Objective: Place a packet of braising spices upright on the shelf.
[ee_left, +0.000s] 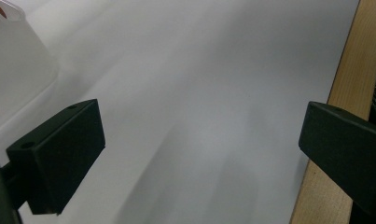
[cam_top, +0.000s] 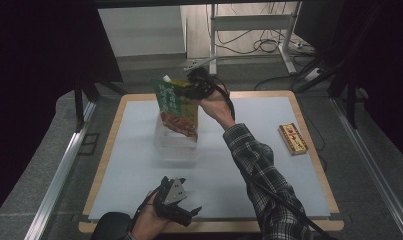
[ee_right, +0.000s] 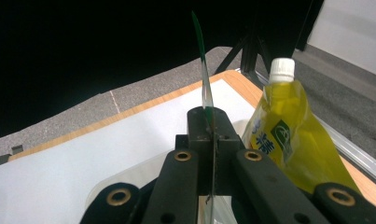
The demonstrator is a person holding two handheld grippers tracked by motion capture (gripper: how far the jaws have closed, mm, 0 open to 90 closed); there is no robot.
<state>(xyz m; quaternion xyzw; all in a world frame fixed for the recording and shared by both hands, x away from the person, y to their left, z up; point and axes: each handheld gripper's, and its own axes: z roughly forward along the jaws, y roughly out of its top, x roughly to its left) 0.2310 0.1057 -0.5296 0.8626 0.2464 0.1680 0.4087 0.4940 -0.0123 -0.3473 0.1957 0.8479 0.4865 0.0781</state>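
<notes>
Green pouch (cam_top: pixel 178 106) in right tongs (cam_top: pixel 190 90), probably above tub (cam_top: pixel 175 146)

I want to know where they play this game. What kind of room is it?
Probably a lab or workshop set up for recording. A table with a white mat stands between black curtains, and cables trail over the floor behind.

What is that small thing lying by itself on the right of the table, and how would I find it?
Start at the wooden table with its white mat and follow the right edge. There lies a small flat rectangular box, yellow-rimmed with a red printed top. Unlike the green packet held above the clear plastic tub, it lies flat and alone.
</notes>
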